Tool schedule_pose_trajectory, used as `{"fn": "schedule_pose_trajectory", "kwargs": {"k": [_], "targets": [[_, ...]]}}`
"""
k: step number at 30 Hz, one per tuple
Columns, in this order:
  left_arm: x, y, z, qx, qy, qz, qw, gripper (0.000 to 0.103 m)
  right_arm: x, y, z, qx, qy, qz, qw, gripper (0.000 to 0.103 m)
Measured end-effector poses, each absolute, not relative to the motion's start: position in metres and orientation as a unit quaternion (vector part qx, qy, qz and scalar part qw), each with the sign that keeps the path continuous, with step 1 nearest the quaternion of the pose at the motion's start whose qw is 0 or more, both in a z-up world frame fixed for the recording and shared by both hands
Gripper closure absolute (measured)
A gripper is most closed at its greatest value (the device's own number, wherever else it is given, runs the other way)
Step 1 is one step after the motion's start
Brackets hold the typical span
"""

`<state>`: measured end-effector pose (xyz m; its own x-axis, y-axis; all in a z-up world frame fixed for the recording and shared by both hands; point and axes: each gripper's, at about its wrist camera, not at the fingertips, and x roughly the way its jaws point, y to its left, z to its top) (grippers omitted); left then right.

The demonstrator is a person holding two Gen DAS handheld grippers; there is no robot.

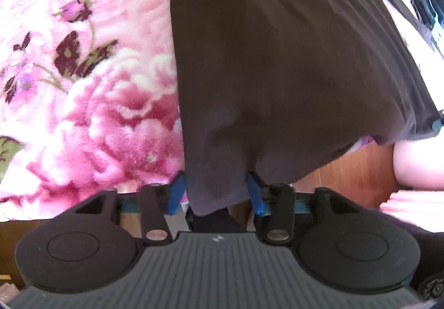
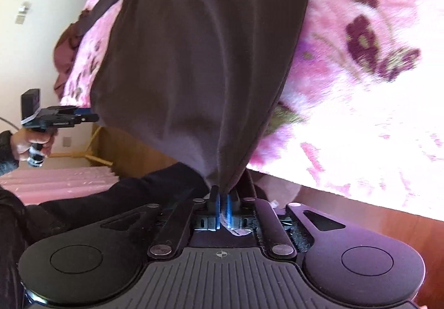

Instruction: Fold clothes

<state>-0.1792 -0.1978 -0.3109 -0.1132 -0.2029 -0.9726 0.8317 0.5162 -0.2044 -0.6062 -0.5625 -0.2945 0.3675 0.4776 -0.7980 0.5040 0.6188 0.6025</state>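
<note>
A dark brown garment [image 1: 277, 59] hangs stretched over a pink floral blanket [image 1: 83, 87]. My left gripper [image 1: 216, 192] has its blue fingers [image 1: 177, 192] spread wide, with the garment's corner hanging between them without being pinched. My right gripper [image 2: 222, 207] is shut on the garment's gathered edge [image 2: 219, 170] and holds it taut. The garment [image 2: 199, 59] rises from the right gripper over the blanket [image 2: 360, 87]. The left gripper also shows in the right wrist view [image 2: 86, 117], held in a hand at the garment's left edge.
The blanket covers a bed with a wooden frame [image 1: 347, 170]. A wooden floor [image 2: 360, 214] lies below the bed edge. Pink folded cloth [image 2: 61, 178] sits low at the left. A cream wall [image 2: 41, 31] stands behind. A dark sleeve [image 2: 125, 198] crosses under the garment.
</note>
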Motion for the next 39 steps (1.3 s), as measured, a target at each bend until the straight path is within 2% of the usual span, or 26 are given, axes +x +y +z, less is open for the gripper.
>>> {"fn": "schedule_pose_trajectory", "kwargs": {"k": [5, 7, 12, 14, 15, 17, 18, 23, 24, 31, 34, 37, 39], "targets": [[-0.17, -0.198, -0.279, 0.288, 0.622, -0.429, 0.588, 0.1, -0.612, -0.575, -0.265, 0.439, 0.58, -0.036, 0.686, 0.101], [-0.166, -0.205, -0.285, 0.301, 0.625, -0.425, 0.582, 0.099, -0.613, -0.581, -0.262, 0.432, 0.587, -0.049, 0.683, 0.101], [-0.169, -0.217, -0.301, 0.355, 0.609, -0.404, 0.583, 0.095, -0.595, -0.574, -0.288, 0.375, 0.638, -0.085, 0.667, 0.101], [-0.17, -0.215, -0.3, 0.368, 0.605, -0.398, 0.583, 0.089, -0.589, -0.569, -0.291, 0.339, 0.651, -0.117, 0.67, 0.098], [-0.17, -0.212, -0.298, 0.367, 0.607, -0.396, 0.583, 0.086, -0.589, -0.567, -0.29, 0.334, 0.652, -0.136, 0.667, 0.089], [-0.168, -0.207, -0.288, 0.362, 0.605, -0.389, 0.593, 0.086, -0.591, -0.566, -0.288, 0.328, 0.652, -0.17, 0.662, 0.03], [-0.167, -0.205, -0.284, 0.359, 0.605, -0.385, 0.598, 0.084, -0.593, -0.566, -0.284, 0.334, 0.643, -0.176, 0.666, 0.026], [-0.169, -0.207, -0.246, 0.33, 0.584, -0.374, 0.641, 0.074, -0.595, -0.564, -0.26, 0.365, 0.594, -0.213, 0.684, 0.026], [-0.17, -0.209, -0.236, 0.327, 0.574, -0.375, 0.65, 0.068, -0.593, -0.563, -0.253, 0.372, 0.58, -0.219, 0.691, 0.026], [-0.168, -0.235, -0.17, 0.301, 0.505, -0.386, 0.711, 0.053, -0.578, -0.546, -0.207, 0.426, 0.476, -0.257, 0.725, 0.026], [-0.164, -0.243, -0.153, 0.298, 0.472, -0.4, 0.727, 0.041, -0.549, -0.537, -0.175, 0.417, 0.445, -0.285, 0.74, 0.026], [-0.153, -0.251, -0.141, 0.298, 0.451, -0.412, 0.734, 0.039, -0.549, -0.533, -0.14, 0.393, 0.422, -0.323, 0.75, 0.025], [-0.144, -0.256, -0.136, 0.299, 0.44, -0.42, 0.735, 0.032, -0.547, -0.525, -0.122, 0.377, 0.412, -0.35, 0.752, 0.019]]}}
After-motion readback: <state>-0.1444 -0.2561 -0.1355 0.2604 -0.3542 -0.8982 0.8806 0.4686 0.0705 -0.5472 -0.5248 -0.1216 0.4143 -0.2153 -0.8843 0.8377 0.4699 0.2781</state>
